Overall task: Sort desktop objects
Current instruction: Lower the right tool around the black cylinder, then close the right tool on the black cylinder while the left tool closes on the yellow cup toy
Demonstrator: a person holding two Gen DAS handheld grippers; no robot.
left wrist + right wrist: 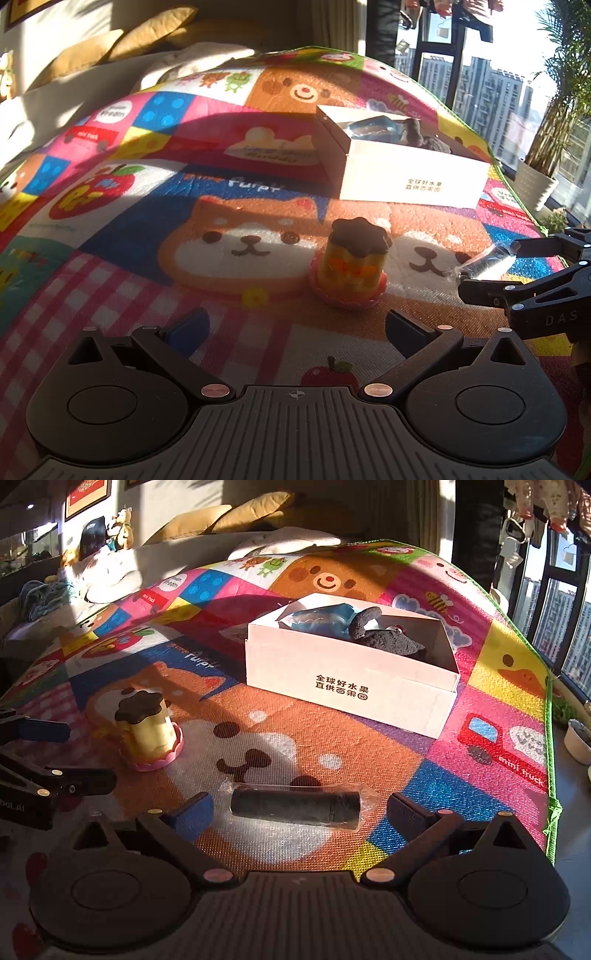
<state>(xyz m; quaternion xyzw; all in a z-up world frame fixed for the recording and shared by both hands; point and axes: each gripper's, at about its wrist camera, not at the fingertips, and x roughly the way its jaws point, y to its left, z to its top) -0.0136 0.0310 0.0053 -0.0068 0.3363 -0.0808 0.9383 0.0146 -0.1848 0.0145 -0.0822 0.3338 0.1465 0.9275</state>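
Yellow cushions [221,518], potted palm [554,122], framed picture [88,496].

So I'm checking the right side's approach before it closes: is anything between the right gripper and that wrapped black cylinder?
Nothing visible. The wrapped black cylinder lies crosswise on the mat just ahead of the open right gripper. The pudding toy stands off to its left, and the white box sits farther back.
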